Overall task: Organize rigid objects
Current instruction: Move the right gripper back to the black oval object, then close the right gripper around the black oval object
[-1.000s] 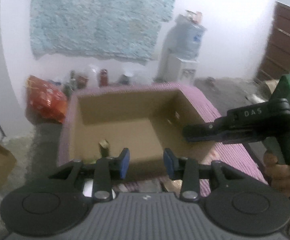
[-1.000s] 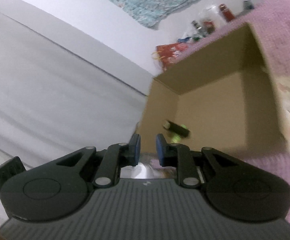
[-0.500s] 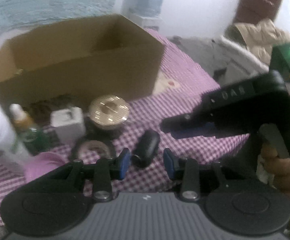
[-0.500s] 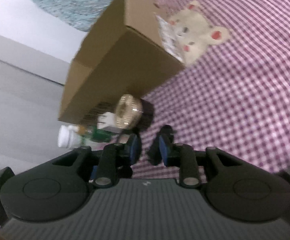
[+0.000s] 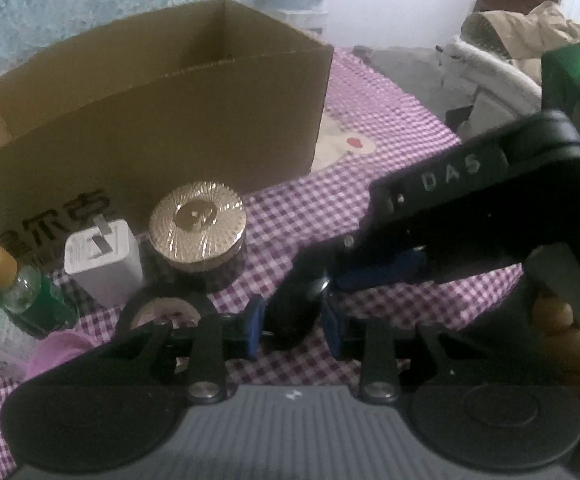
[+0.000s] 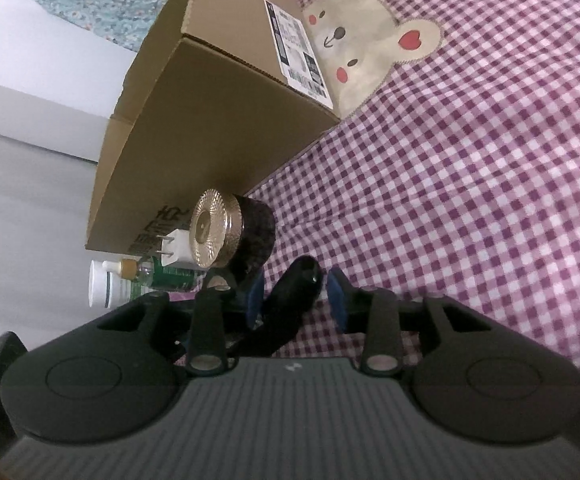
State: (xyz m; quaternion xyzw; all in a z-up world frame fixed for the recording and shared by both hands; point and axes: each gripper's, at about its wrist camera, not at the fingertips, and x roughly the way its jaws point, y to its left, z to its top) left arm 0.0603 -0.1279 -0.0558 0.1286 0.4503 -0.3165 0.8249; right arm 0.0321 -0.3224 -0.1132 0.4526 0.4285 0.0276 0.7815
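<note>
Matt brown cardboard box (image 5: 162,120); woven checked cloth (image 6: 489,184); jar (image 5: 198,236) with ribbed, shiny gold metal-look lid; smooth white plastic charger (image 5: 104,256); glossy black oblong object (image 5: 295,304).

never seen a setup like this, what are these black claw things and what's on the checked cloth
They are two hand-held grippers, one in each of a person's hands, each with a camera looking along its jaws. In the left gripper view, the right gripper reaches in from the right. Both sets of jaws straddle one black oblong object; neither visibly pinches it, the left closing, the right opening. Beside it on the checked cloth: a gold-lidded jar, white charger plug, dropper bottle, tape roll and cardboard box.
</note>
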